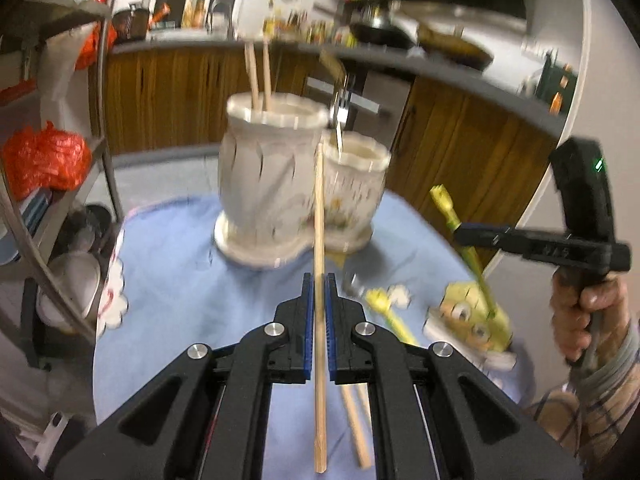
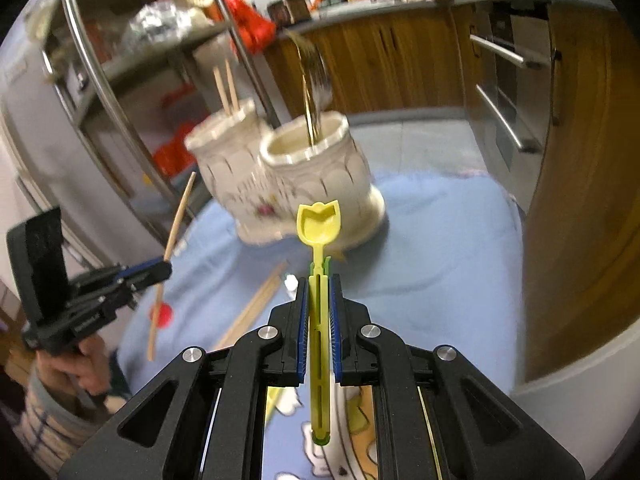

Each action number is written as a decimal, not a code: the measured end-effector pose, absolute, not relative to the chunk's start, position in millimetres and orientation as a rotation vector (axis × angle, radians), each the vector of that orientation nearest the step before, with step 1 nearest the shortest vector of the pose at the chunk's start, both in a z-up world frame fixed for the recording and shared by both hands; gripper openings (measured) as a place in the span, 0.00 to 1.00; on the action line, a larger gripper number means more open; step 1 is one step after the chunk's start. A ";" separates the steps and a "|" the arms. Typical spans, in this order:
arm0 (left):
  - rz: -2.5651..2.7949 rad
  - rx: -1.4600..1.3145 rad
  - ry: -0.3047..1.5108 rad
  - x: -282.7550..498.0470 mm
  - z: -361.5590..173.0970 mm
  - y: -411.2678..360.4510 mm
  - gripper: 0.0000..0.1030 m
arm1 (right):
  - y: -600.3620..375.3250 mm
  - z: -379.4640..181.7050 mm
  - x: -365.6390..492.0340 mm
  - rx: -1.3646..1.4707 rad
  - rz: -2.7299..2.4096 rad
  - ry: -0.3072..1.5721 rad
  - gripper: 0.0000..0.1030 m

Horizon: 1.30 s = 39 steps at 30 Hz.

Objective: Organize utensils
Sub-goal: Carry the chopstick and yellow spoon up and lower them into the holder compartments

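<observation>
Between the left gripper's (image 1: 319,280) blue pads a wooden chopstick (image 1: 319,240) is clamped upright, its tip at twelve o'clock before the double ceramic holder (image 1: 276,184). Right gripper (image 2: 319,284) grasps a yellow plastic spoon (image 2: 319,228); loose chopsticks (image 2: 256,308) lie at ten o'clock on the blue cloth (image 2: 440,260).

Two fisheye views, each looking forward along its own gripper's two fingers, slightly downward and from close range over a table with a blue cloth (image 1: 172,280). The left wrist camera faces a white double ceramic holder (image 1: 272,184) head-on, with the kitchen counter (image 1: 460,76) behind. The right wrist camera sees the same holder (image 2: 304,176) from its other side. Each view catches the opposite gripper at its edge.
</observation>
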<state>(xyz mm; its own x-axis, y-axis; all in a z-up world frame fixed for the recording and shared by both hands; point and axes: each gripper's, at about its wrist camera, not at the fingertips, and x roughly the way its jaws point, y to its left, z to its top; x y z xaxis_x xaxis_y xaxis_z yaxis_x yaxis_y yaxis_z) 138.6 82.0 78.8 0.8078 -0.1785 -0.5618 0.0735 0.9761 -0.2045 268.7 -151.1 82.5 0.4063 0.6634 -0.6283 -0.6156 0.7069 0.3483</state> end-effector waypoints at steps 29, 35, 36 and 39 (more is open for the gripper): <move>-0.111 -0.359 0.018 208.8 162.0 132.7 0.05 | -124.9 132.6 330.7 0.351 0.877 0.372 0.10; -0.040 -0.346 -0.068 222.4 160.8 130.3 0.05 | -106.5 128.8 340.4 0.339 0.842 0.331 0.10; -0.036 -0.347 -0.073 223.9 158.6 130.2 0.05 | -102.6 127.6 341.6 0.334 0.831 0.319 0.10; -0.001 -0.333 -0.079 232.9 148.9 127.9 0.05 | -93.7 122.6 345.1 0.311 0.807 0.304 0.10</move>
